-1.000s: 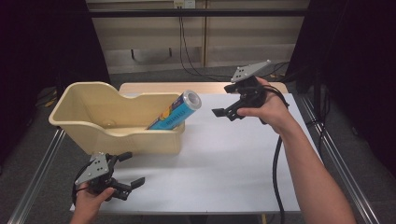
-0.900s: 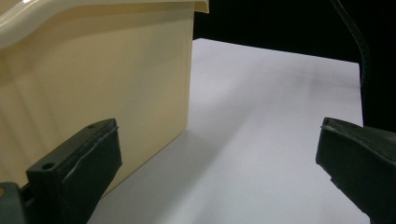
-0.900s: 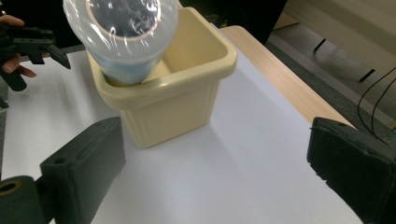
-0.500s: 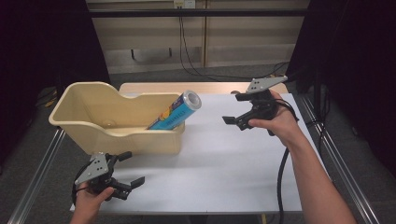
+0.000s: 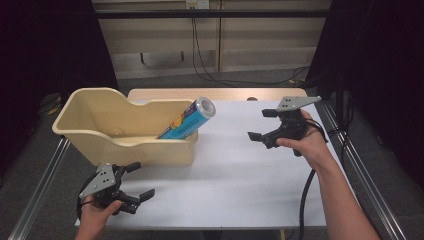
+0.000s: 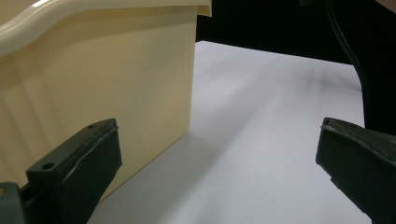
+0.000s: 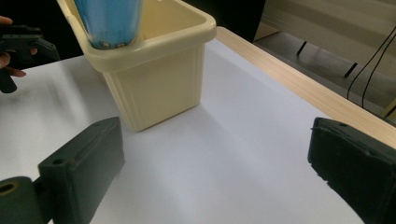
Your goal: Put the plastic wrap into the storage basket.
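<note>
A cream plastic bin [image 5: 125, 142] stands on the left of the white table. A blue tube can [image 5: 189, 118] with a silver end leans inside it, its top sticking out over the right rim. In the right gripper view the bin [image 7: 154, 88] and the can [image 7: 109, 21] lie ahead. My right gripper [image 5: 261, 125] hovers open to the right of the bin, empty. My left gripper [image 5: 141, 181] rests open near the table's front left corner, just in front of the bin's wall [image 6: 93, 88], nothing between its jaws.
The white table top [image 5: 235, 170] stretches between the two grippers. A wooden strip [image 5: 220, 93] runs along the far edge. Metal rails [image 5: 360, 170] flank the table. Cables [image 5: 200, 45] hang behind it, and the right gripper's cable [image 5: 304, 200] trails beside the forearm.
My right gripper has drawn back to the right and toward the person, away from the can's top. The left gripper has stayed in place.
</note>
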{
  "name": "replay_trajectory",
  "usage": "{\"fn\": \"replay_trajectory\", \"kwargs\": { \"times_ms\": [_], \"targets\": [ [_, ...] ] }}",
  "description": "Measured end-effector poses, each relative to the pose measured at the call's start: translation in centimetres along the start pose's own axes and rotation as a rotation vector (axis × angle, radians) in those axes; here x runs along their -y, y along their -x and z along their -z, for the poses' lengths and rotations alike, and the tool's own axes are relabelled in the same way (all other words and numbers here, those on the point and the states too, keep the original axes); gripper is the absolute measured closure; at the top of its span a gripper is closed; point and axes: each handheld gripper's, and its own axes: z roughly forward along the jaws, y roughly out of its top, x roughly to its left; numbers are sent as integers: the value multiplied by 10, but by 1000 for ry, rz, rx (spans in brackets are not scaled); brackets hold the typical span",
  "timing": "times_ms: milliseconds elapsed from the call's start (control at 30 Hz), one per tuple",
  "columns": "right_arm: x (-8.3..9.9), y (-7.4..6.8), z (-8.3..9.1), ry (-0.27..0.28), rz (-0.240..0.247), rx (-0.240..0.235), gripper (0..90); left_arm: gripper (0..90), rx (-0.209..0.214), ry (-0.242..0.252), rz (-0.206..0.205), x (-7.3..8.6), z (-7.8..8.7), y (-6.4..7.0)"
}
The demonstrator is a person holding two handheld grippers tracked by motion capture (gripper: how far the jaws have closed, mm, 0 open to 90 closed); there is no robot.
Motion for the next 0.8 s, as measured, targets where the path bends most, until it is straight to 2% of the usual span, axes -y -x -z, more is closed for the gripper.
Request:
{"fn": "replay_trajectory", "kwargs": {
  "times_ms": [200, 500, 800],
  "targets": [
    [11, -1, 6, 19, -8, 7, 23, 0, 5, 0, -6, 0, 1, -1],
    [39, -3, 14, 61, -46, 26, 22, 0, 3, 0, -7, 0, 1, -1],
    [59, -6, 23, 98, -42, 49, 23, 0, -3, -1, -12, -1, 2, -1]
  ]
}}
